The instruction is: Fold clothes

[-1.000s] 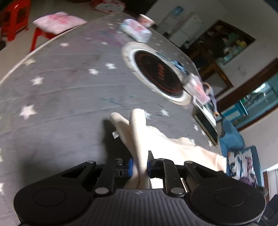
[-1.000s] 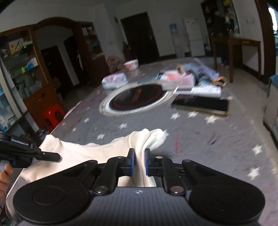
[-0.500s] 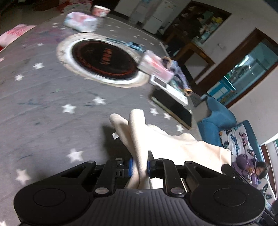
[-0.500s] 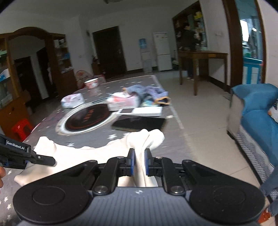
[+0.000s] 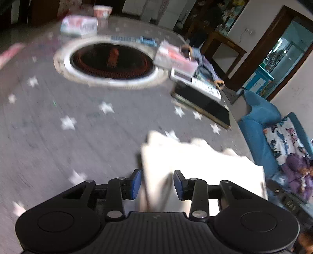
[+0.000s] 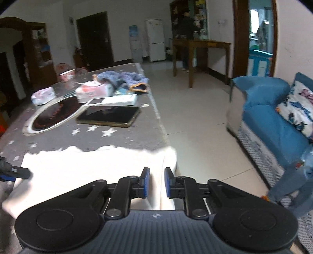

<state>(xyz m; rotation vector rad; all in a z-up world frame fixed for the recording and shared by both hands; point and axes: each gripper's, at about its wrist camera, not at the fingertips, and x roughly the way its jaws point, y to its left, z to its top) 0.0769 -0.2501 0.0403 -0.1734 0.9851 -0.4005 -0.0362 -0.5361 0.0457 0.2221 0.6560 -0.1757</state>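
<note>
A cream-white garment (image 5: 195, 162) lies spread on the grey star-patterned tablecloth (image 5: 78, 121) near the table's front edge. My left gripper (image 5: 157, 184) has its jaws apart, with a fold of the garment standing between them. In the right wrist view the garment (image 6: 88, 168) stretches from left to the table's right edge. My right gripper (image 6: 156, 182) has its jaws slightly apart around the garment's right end; whether the pads still touch the cloth I cannot tell. The left gripper's tip (image 6: 13, 173) shows at the far left.
A round induction hob (image 5: 111, 60) sits in the table's middle. A black tablet (image 6: 108, 117), white keyboard (image 6: 115, 100), tissue packs (image 6: 93, 91), blue cloth (image 6: 121, 78) and a bowl (image 5: 102, 10) lie beyond. A blue sofa (image 6: 273, 121) stands to the right.
Both grippers were shut on bunched garment ends; now both sets of jaws have parted. The garment has been pulled out flat and set down toward the table's right front edge.
</note>
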